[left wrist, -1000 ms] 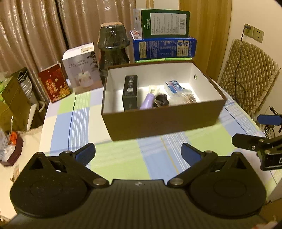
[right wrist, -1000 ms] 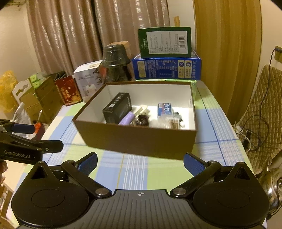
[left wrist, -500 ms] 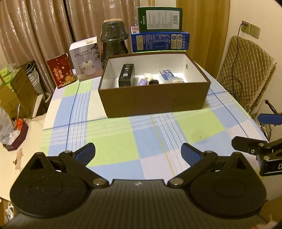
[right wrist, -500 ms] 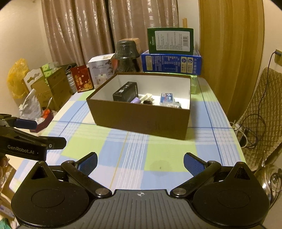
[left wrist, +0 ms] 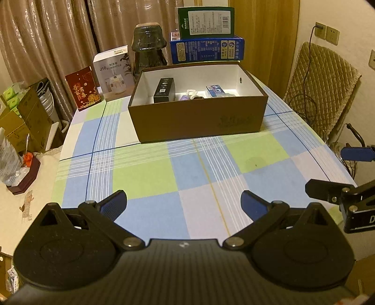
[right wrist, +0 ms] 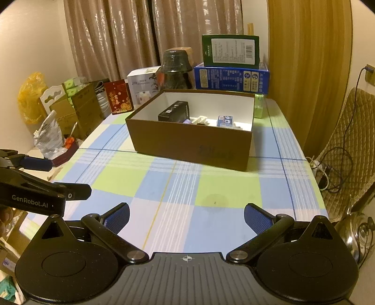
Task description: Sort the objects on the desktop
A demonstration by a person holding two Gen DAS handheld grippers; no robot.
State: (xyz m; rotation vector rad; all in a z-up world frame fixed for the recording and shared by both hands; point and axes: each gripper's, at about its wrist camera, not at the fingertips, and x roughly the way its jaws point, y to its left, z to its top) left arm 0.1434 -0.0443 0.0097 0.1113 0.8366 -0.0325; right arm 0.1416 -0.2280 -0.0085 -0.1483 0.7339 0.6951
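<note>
A brown cardboard shoebox [left wrist: 196, 117] with a matte outer skin and a smooth white inside stands open-topped on the checked cloth of blue, green and white squares [left wrist: 150, 173] that covers the table. Inside the box, toward its left end, a glossy black rectangular carton [left wrist: 164, 90] lies flat. Beside it, nearer the middle of the box, lie a small lilac rounded tube [left wrist: 185, 96] and a pale plastic piece [left wrist: 191, 92], too small to identify. Toward the right end of the box lies a blue and white printed packet [left wrist: 214, 90].

Behind the box, against the pleated beige curtain [left wrist: 46, 35], stand a dark ribbed glass jar with an upturned bowl-shaped top [left wrist: 148, 51], a white printed carton marked J10 [left wrist: 112, 72] and a red and gold gift carton [left wrist: 83, 88], both left of the box's back corner. A flat blue carton [left wrist: 207, 49] sits behind the box's right half, with a green carton [left wrist: 206, 22] upright on it.

The left gripper [left wrist: 184, 203] hovers over the cloth on the near side of the box, well apart from it, its blue textured pads [left wrist: 114, 203] spread wide with nothing between them. The right gripper [right wrist: 186, 217] also hangs on the near side of the box, its blue pads [right wrist: 256, 217] likewise parted and empty.
</note>
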